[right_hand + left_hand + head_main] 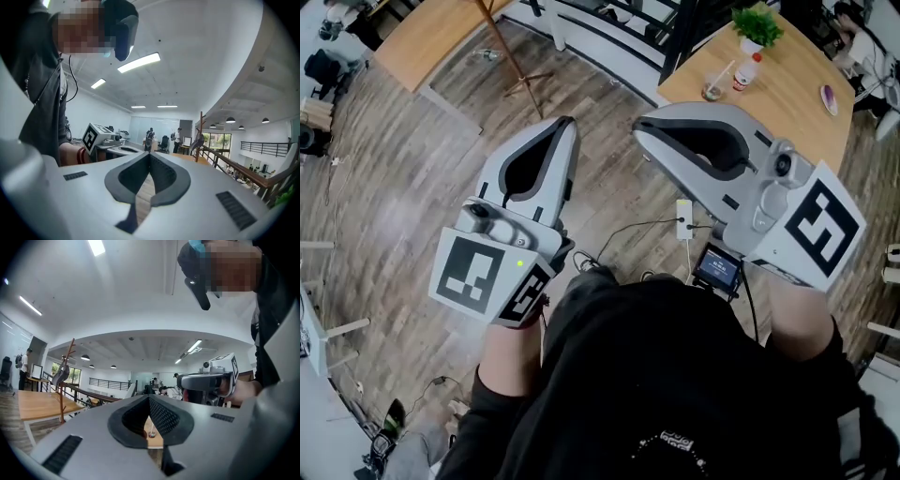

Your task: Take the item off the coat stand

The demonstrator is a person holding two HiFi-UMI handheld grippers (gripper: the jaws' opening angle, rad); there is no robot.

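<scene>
The wooden coat stand (67, 380) rises far off at the left of the left gripper view, with a grey item (61, 375) hanging from it. In the right gripper view the same stand (201, 133) and its grey item (198, 140) are right of centre, also distant. From the head view only the stand's pole and feet (512, 58) show, at the top. My left gripper (566, 124) and right gripper (641, 127) are held side by side close to my body, both shut and empty, well short of the stand.
A rectangular wooden table (431, 37) stands beside the stand. At the top right a round wooden table (787, 84) carries a potted plant (756, 26), a bottle (746, 71) and a cup (713, 87). A railing (609, 23) runs behind. Cables and a small screen (718, 268) hang at my front.
</scene>
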